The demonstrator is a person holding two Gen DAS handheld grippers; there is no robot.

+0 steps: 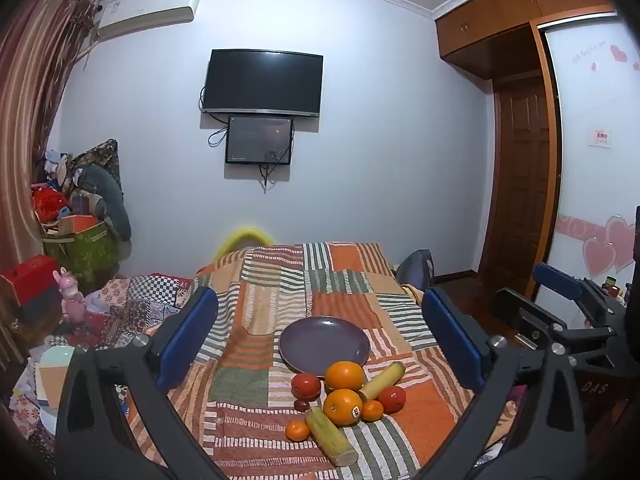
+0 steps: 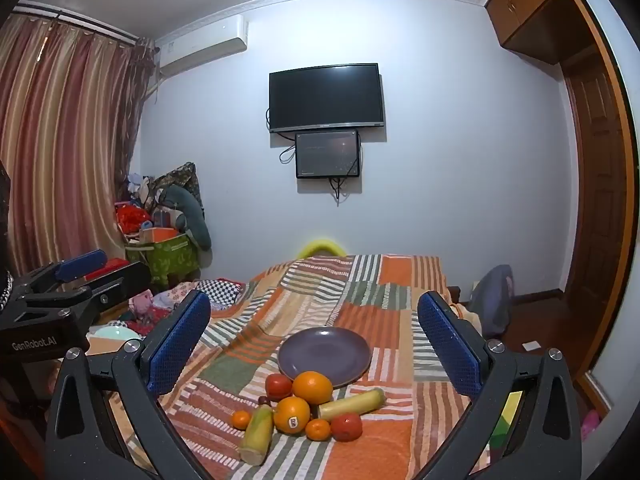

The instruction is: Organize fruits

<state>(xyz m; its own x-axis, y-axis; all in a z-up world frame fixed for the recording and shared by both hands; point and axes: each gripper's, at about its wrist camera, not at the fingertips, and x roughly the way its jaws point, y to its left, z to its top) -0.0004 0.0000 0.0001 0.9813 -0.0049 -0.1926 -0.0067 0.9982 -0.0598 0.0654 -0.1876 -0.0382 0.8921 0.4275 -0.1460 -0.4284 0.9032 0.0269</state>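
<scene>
An empty purple plate (image 1: pixel 324 342) (image 2: pixel 324 354) lies on the patchwork bedspread. Just in front of it is a cluster of fruit: two oranges (image 1: pixel 345 376) (image 2: pixel 313 387), one of them with a sticker (image 1: pixel 343 407) (image 2: pixel 292 415), two red fruits (image 1: pixel 306 385) (image 2: pixel 346 427), two small tangerines (image 1: pixel 298 431) (image 2: pixel 318 429) and two yellow-green stalk pieces (image 1: pixel 330 436) (image 2: pixel 352 399). My left gripper (image 1: pixel 319 294) and right gripper (image 2: pixel 313 298) hover side by side short of the fruit. Both are open wide, with nothing between the blue pads.
The striped bedspread (image 1: pixel 260 360) covers the bed. Clothes, a pink toy (image 1: pixel 72 296) and a bowl clutter the bed's left side. A heap of bags (image 2: pixel 168 240) stands by the curtain. Wooden floor and a wardrobe (image 1: pixel 592 160) lie to the right.
</scene>
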